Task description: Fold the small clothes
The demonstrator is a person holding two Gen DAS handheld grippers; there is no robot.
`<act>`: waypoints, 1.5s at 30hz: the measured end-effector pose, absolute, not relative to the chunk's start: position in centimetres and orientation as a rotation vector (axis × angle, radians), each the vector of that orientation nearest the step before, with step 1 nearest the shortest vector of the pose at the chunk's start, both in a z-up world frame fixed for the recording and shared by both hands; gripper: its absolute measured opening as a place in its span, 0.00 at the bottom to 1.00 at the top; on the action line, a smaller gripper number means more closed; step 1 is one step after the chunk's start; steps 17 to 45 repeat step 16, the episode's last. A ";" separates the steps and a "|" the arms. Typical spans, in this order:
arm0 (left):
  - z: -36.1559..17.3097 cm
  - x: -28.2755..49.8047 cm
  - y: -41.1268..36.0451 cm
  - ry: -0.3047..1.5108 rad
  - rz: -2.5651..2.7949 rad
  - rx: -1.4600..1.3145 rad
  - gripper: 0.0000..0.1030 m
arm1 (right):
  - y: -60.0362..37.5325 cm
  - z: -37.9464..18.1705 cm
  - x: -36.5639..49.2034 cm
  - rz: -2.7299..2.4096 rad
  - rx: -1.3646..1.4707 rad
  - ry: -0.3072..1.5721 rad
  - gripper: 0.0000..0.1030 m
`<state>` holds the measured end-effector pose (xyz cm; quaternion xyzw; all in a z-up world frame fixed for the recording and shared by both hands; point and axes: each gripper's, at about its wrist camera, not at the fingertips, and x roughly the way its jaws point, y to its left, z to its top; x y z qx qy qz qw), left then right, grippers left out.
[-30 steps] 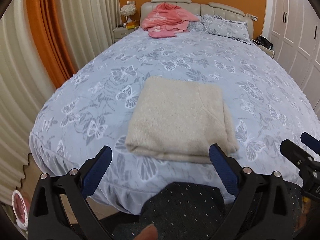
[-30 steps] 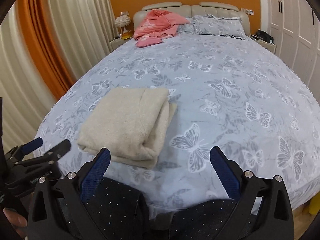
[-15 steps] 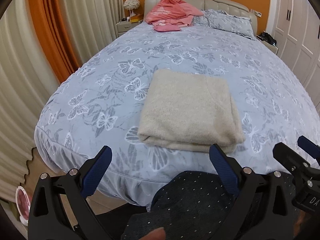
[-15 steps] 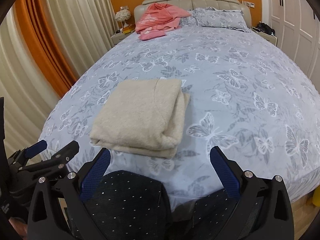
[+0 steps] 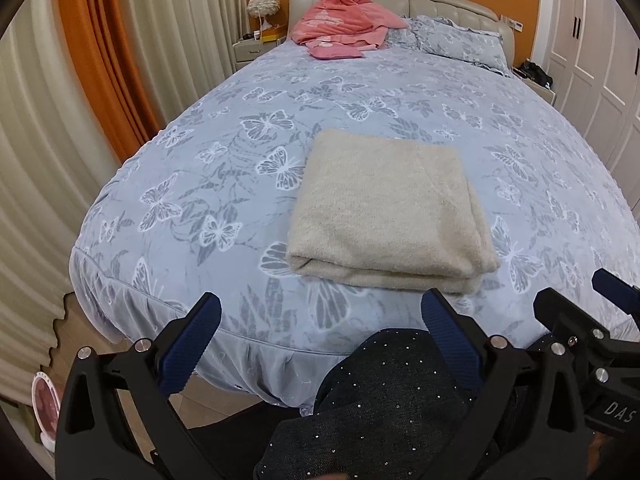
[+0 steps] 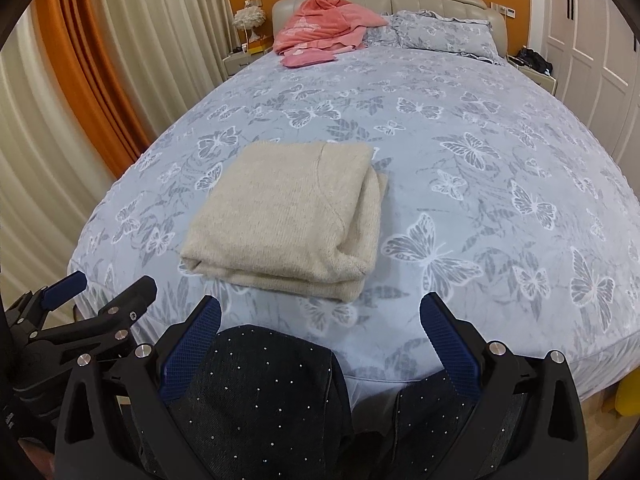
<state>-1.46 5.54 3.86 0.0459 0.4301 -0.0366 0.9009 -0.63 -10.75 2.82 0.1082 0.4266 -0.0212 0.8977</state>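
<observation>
A cream knit garment [image 5: 384, 208], folded into a thick rectangle, lies on the butterfly-print bed near its foot edge; it also shows in the right wrist view [image 6: 288, 216]. My left gripper [image 5: 320, 332] is open and empty, held back from the bed's foot, clear of the garment. My right gripper [image 6: 320, 332] is open and empty too, off the foot edge to the garment's right. Each gripper shows at the edge of the other's view.
A pile of pink clothes [image 5: 340, 24] lies at the headboard beside pillows [image 5: 460, 40]. Curtains [image 5: 80, 80] hang on the left, white wardrobe doors [image 5: 600, 60] on the right. My dark spangled trouser legs [image 6: 260, 408] are below the grippers.
Both grippers have pulled back and up from the bed, so the folded garment sits farther off in both views. The garment has not moved.
</observation>
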 end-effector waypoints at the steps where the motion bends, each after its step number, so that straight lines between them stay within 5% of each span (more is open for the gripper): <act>1: 3.9 -1.5 5.6 0.882 -0.072 0.091 0.95 | -10.7 2.8 -0.7 -0.043 0.222 0.886 0.95; 45: 3.6 -1.5 5.9 0.887 -0.075 0.070 0.95 | -10.8 2.5 -0.8 -0.029 0.208 0.894 0.95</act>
